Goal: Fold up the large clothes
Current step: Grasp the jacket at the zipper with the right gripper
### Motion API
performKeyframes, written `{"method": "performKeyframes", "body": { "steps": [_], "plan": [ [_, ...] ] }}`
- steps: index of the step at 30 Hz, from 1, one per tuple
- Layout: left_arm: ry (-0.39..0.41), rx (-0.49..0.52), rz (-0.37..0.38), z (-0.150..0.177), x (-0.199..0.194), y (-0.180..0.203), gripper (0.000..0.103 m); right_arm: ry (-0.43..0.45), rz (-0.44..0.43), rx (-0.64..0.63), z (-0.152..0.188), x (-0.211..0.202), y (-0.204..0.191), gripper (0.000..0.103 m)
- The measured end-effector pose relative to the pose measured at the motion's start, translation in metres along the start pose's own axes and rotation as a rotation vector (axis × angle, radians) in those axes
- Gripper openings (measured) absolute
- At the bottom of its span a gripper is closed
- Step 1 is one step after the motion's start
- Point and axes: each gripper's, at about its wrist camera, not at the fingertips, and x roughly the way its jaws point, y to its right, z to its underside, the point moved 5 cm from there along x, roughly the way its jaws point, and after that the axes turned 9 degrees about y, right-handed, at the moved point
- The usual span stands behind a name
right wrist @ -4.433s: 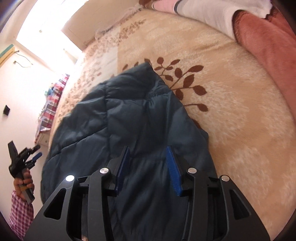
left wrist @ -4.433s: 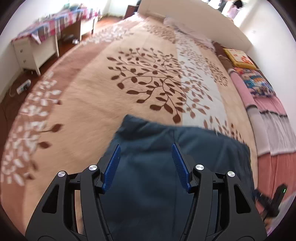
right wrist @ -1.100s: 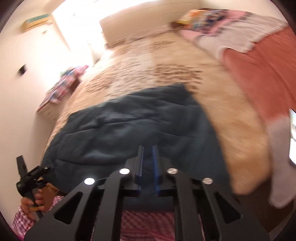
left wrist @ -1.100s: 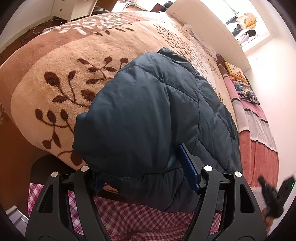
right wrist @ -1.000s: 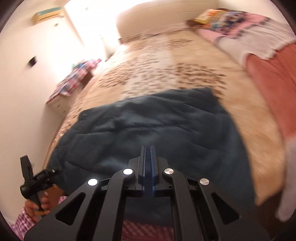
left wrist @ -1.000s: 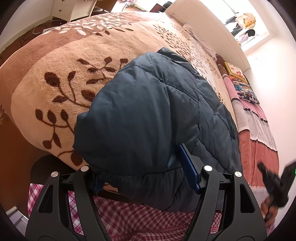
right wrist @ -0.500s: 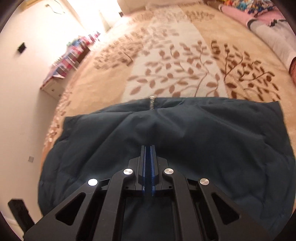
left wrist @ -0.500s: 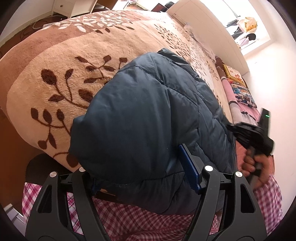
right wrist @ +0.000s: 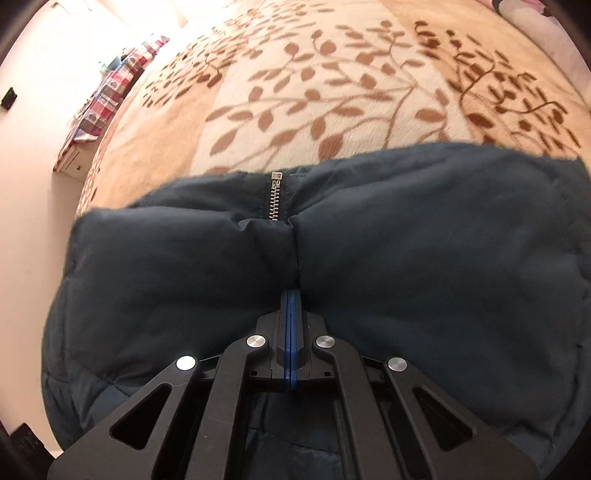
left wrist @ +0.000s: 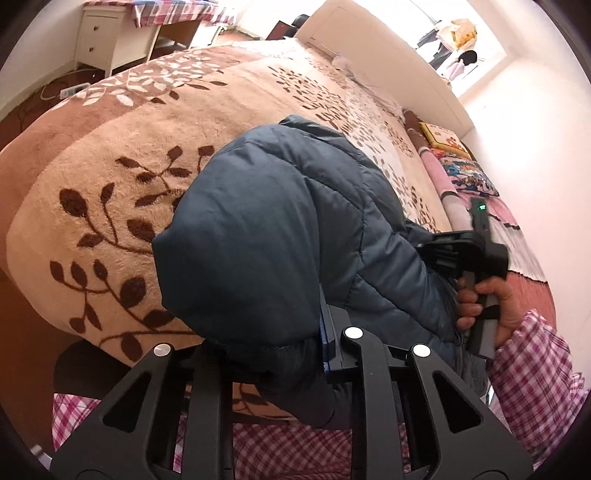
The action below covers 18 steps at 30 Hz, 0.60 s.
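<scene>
Between the left jaws: a thick fold of the dark blue padded jacket [left wrist: 280, 236]; the left gripper [left wrist: 295, 343] is closing on it, one blue pad showing against the fabric, the other buried under the bulge.
Between the right jaws: the right gripper [right wrist: 291, 314] has its blue pads pressed flat together with no gap; whether a thin bit of jacket is pinched at the tips cannot be told, as they sink into a crease in the fabric.
Right gripper placement: tips down on the jacket's middle seam, in line with the metal zipper [right wrist: 275, 195] that shows just beyond.
Right hand: the person's hand [left wrist: 484, 306] wraps the gripper's handle, seen at the far side of the jacket in the left wrist view, with a pink checked sleeve [left wrist: 532, 373] behind it.
Jacket location: lying near the edge of the bed, bunched up high at the left gripper and spread wide and flat under the right one.
Surface: a beige blanket [left wrist: 110, 177] with brown leaf patterns.
Surroundings: a white headboard [left wrist: 388, 62] at the far end, coloured pillows [left wrist: 465, 173] along the side, a white dresser [left wrist: 107, 33] off the bed.
</scene>
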Motion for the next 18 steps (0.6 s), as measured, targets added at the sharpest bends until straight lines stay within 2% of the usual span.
{"method": "performKeyframes", "body": {
  "steps": [3, 6, 10, 13, 16, 18],
  "plan": [
    [0.007, 0.005, 0.004, 0.001, -0.004, 0.001, 0.02, 0.074, -0.073, -0.013, 0.005, -0.042, -0.007, 0.004],
    [0.019, 0.012, 0.011, 0.001, -0.008, 0.003, 0.02, 0.133, -0.111, -0.086, 0.033, -0.093, -0.011, 0.004],
    [0.024, 0.019, 0.016, 0.003, -0.011, 0.003, 0.019, 0.11, -0.15, -0.13, 0.086, -0.124, -0.012, 0.004],
    [0.026, 0.026, 0.012, 0.004, -0.013, 0.005, 0.019, 0.048, -0.167, -0.128, 0.114, -0.109, -0.014, 0.004],
    [0.03, 0.04, 0.018, 0.003, -0.016, 0.01, 0.019, -0.016, -0.136, -0.117, 0.122, -0.077, -0.014, 0.004],
    [0.038, 0.058, 0.028, 0.003, -0.019, 0.016, 0.019, -0.047, -0.122, -0.09, 0.123, -0.061, -0.01, 0.0]
  ]
}}
